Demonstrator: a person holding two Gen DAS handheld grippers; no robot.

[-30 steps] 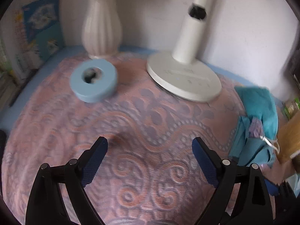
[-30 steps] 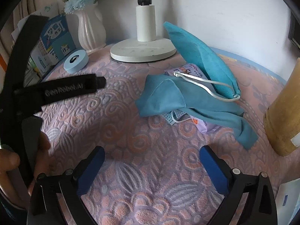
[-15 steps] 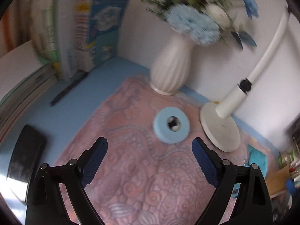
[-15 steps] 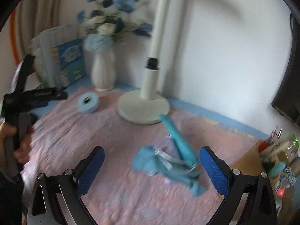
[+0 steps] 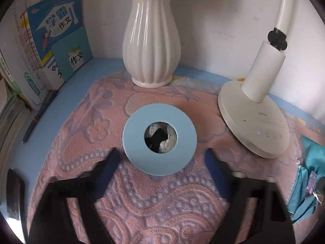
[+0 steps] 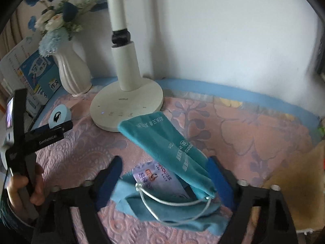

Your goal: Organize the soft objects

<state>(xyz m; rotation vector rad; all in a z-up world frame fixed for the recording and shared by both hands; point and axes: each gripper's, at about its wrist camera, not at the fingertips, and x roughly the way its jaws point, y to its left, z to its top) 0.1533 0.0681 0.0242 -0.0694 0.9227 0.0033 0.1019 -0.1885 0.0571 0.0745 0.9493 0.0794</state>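
Note:
A teal drawstring pouch (image 6: pixel 168 142) lies over a pale purple tissue pack (image 6: pixel 160 179) and a blue cloth (image 6: pixel 130 195) on the pink mat (image 6: pixel 81 152). My right gripper (image 6: pixel 165 168) straddles this pile. Its jaws are closing, with the pile between them and no clear press of the pads. In the left wrist view a flat light-blue ring (image 5: pixel 159 139) with a dark hole lies on the mat. My left gripper (image 5: pixel 162 160) flanks its near half, jaws closing, with small gaps on both sides. The teal pile (image 5: pixel 308 172) shows at that view's right edge.
A white ribbed vase (image 5: pixel 151 40) and a white lamp base (image 5: pixel 254 122) stand behind the ring by the wall. Books (image 5: pixel 56 40) and a pen (image 5: pixel 38 118) are at the left. A tan object (image 6: pixel 294 183) is right of the pile. A hand (image 6: pixel 24 187) holds the left gripper.
Both jaws stand narrower than before. The left gripper has closed in on the blue ring. The right gripper has come down around the teal pile, which was farther off half a second ago.

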